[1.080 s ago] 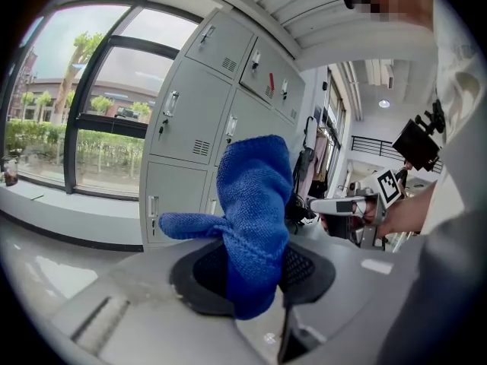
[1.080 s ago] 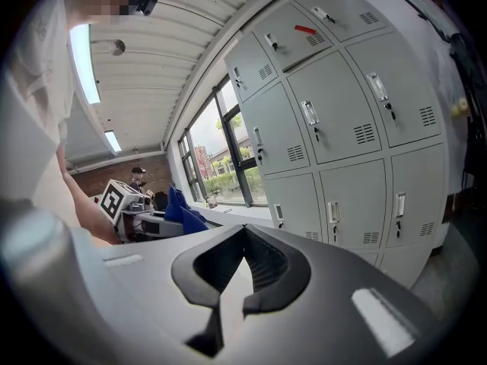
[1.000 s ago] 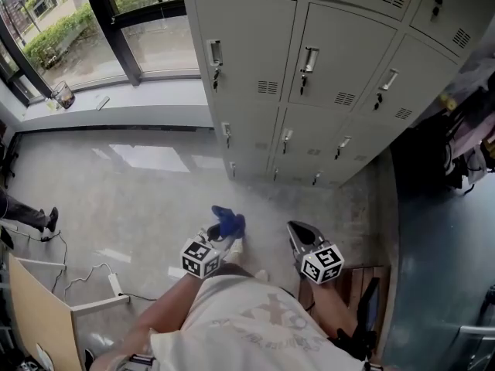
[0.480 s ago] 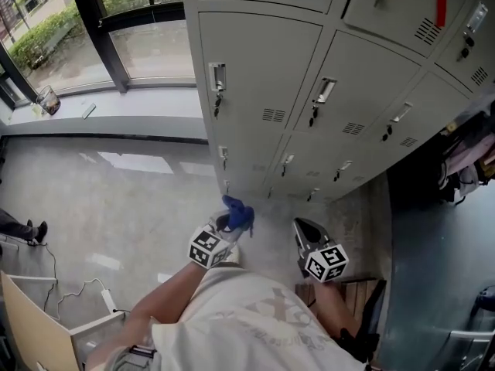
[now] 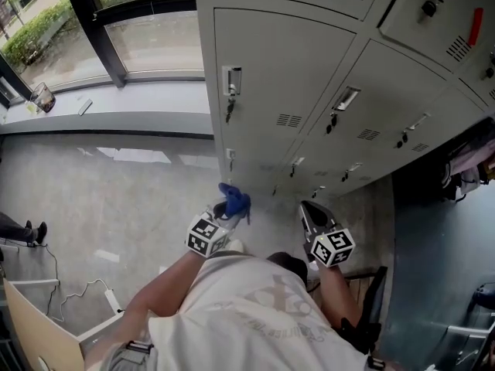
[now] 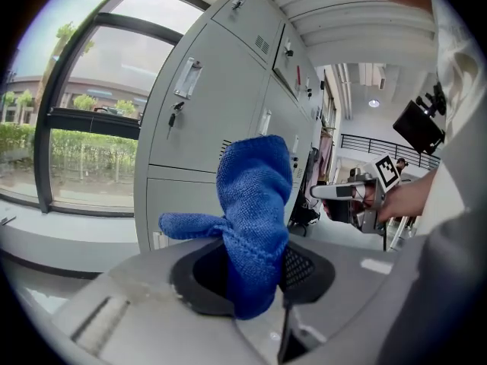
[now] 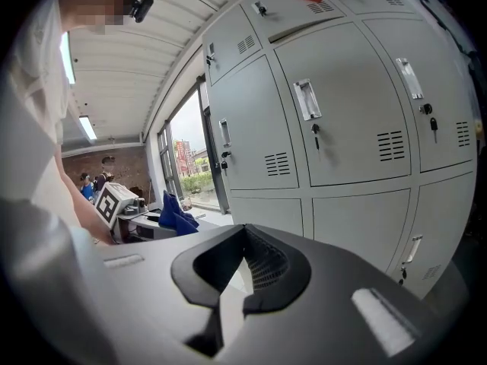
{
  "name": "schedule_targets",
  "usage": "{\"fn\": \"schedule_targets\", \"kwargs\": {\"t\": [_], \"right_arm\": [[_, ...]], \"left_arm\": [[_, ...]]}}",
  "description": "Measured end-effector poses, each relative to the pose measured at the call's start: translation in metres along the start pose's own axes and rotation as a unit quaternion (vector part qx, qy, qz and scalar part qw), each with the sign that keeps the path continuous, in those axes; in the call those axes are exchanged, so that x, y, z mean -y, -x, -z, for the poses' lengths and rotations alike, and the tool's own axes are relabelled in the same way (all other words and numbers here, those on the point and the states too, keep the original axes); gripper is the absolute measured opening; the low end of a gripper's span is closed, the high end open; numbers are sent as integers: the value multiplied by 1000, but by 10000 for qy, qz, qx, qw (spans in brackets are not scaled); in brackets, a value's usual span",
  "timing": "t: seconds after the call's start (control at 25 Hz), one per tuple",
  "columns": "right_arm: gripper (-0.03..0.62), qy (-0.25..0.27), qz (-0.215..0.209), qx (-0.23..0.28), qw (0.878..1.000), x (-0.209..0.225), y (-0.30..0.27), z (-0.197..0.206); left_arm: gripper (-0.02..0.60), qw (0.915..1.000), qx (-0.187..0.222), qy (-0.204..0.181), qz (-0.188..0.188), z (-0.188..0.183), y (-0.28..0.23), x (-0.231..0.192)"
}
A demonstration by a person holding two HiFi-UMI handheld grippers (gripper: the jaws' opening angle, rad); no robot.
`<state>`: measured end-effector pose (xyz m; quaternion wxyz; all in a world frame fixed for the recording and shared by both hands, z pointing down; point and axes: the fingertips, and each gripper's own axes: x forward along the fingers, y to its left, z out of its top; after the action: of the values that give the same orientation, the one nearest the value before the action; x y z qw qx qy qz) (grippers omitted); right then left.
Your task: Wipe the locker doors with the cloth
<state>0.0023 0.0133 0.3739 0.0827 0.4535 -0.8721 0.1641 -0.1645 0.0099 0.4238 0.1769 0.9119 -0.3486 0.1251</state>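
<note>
Grey floor [image 5: 116, 192], window [image 5: 155, 41] with a jar [image 5: 42, 97] on its sill, dark shoe [image 5: 37, 232] at left.

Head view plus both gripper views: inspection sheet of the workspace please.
Surface: grey locker doors, all shut, keys in several locks.
Job's things: blue cloth, clamped in the left gripper, sticking up past its tips.
Clutter: glass jar on the window sill.
Grippers: left gripper shut on the blue cloth; right gripper shut, empty.
Cables: white cable and power strip on the floor, left of the person.
Surroundings: window at left; dark items right of the lockers, unclear.
</note>
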Motion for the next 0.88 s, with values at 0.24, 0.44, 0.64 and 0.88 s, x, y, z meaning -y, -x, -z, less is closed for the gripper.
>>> {"fn": "schedule_targets", "kwargs": {"t": [0.24,0.44,0.64,0.88], "right_arm": [[6,1,-25,-56,10000,3,-16,-5],[6,-70,-143,-100,9998,8,-30,-5],[6,-27,-323,-191,9993,20,-50,-5],[6,91,-530,-244,9983,37,-67,-17]], "left_arm": [[126,9999,62,83,-108,-7,0,-19],[127,9996,-14,180,-225,-7,-9,-30],[124,9988,-37,240,-422,-12,-20,-41],[124,9963,-15,433,-744,-18,-37,-61]]}}
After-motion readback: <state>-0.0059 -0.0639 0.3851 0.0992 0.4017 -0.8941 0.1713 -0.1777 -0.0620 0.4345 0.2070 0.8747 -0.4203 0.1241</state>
